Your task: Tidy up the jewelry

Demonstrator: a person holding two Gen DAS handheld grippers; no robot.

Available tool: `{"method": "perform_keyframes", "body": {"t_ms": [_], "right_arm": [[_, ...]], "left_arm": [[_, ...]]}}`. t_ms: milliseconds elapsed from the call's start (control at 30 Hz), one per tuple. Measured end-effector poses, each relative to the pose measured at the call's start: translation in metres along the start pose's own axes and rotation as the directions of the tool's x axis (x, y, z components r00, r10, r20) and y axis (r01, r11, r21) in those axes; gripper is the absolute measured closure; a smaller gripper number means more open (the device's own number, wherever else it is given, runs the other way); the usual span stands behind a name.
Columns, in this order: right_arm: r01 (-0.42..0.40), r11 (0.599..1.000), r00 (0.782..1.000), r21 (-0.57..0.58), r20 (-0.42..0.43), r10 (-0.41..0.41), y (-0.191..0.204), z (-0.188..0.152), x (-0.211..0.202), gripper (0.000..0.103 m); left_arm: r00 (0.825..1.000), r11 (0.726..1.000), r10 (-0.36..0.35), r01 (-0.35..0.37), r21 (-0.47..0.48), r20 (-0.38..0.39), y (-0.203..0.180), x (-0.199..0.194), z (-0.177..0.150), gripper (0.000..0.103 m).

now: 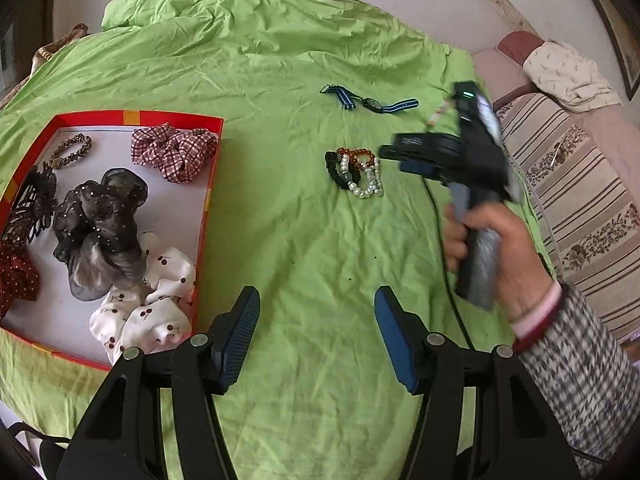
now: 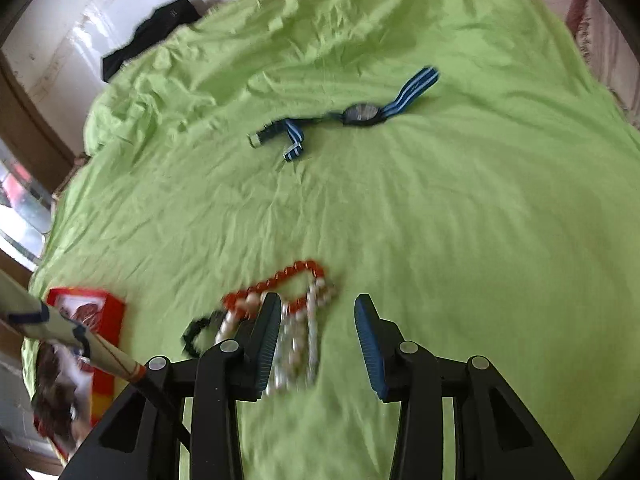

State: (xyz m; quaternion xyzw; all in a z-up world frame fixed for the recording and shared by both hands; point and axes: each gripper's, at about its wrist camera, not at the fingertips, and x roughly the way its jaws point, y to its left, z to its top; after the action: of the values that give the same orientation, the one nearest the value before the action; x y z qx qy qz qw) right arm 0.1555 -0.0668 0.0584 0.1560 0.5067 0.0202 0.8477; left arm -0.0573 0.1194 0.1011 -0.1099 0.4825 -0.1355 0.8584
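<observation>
A pile of beaded bracelets (image 1: 357, 172), pearl, amber and black, lies on the green sheet (image 1: 280, 220). A blue striped watch (image 1: 370, 103) lies farther back. A red box (image 1: 206, 216) at the left holds several scrunchies and hair clips. My left gripper (image 1: 316, 336) is open and empty, low over the sheet beside the box. My right gripper (image 2: 316, 340) is open, just above the bracelets (image 2: 296, 320), with its left finger over them. The right gripper also shows in the left wrist view (image 1: 394, 158), right of the bracelets. The watch (image 2: 360, 114) lies ahead of it.
A striped sofa cushion (image 1: 580, 200) runs along the right of the sheet. A dark garment (image 2: 152, 36) lies at the far edge. A cable (image 1: 452, 292) trails from the right gripper across the sheet.
</observation>
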Motion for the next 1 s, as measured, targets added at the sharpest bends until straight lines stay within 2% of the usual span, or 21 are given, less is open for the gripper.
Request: {"method": "perform_keyframes", "body": {"t_ms": [67,100,133,233,367,500,600,733,867,900,933,967,1000], "right_arm": [[-0.017,1.000,0.998,-0.015,-0.062,0.016,0.002,0.000,0.018,0.064],[-0.018,0.999,0.997,-0.031,-0.070,0.016,0.002,-0.004,0.020,0.072],[-0.013,0.998,0.998,-0.055,-0.069,0.009,0.003,-0.008,0.018,0.089],[0.063,0.995,0.997,-0.078,-0.045,-0.066,-0.010,-0.020,0.001,0.097],[0.169,0.985,0.985,-0.042,-0.034,-0.171,-0.054,-0.042,-0.029,0.098],[0.231,0.973,0.972,-0.003,-0.051,-0.230,-0.106,-0.072,-0.059,0.097],[0.136,0.989,0.991,0.066,-0.020,-0.135,-0.134,-0.088,-0.086,0.097],[0.036,0.991,0.997,0.131,0.056,-0.044,-0.146,-0.100,-0.106,0.091],[0.018,0.992,0.991,0.122,0.126,-0.034,-0.138,-0.111,-0.102,0.086],[0.019,0.992,0.990,0.123,0.139,-0.036,-0.138,-0.113,-0.100,0.086],[0.025,0.992,0.987,0.124,0.153,-0.044,-0.137,-0.116,-0.096,0.086],[0.034,0.992,0.985,0.123,0.163,-0.054,-0.137,-0.117,-0.093,0.085],[0.046,0.991,0.983,0.122,0.170,-0.067,-0.139,-0.120,-0.089,0.085]], "left_arm": [[1.000,1.000,0.002,-0.002,-0.003,-0.009,0.003,0.003,0.002,0.044],[1.000,1.000,0.004,-0.004,-0.004,-0.010,0.003,0.004,0.002,0.044],[1.000,1.000,0.007,-0.007,-0.005,-0.009,0.003,0.005,0.002,0.044],[1.000,1.000,0.013,-0.013,-0.004,-0.011,0.001,0.008,0.003,0.044],[1.000,1.000,0.005,-0.005,0.011,-0.015,-0.009,0.005,-0.001,0.044],[1.000,0.999,0.003,-0.003,0.034,-0.016,-0.022,0.003,-0.003,0.044],[1.000,0.999,-0.005,0.006,0.038,-0.027,-0.033,0.007,0.001,0.044],[1.000,1.000,0.012,-0.011,0.019,-0.018,-0.044,0.025,0.025,0.044],[0.999,0.998,-0.014,0.012,-0.061,-0.037,-0.040,0.065,0.063,0.046],[0.998,0.995,-0.033,0.028,-0.094,-0.047,-0.035,0.078,0.072,0.049],[0.998,0.992,-0.046,0.039,-0.121,-0.053,-0.032,0.087,0.079,0.061],[0.996,0.986,-0.061,0.050,-0.159,-0.068,-0.026,0.102,0.088,0.068],[0.994,0.980,-0.073,0.056,-0.192,-0.078,-0.021,0.114,0.095,0.069]]}}
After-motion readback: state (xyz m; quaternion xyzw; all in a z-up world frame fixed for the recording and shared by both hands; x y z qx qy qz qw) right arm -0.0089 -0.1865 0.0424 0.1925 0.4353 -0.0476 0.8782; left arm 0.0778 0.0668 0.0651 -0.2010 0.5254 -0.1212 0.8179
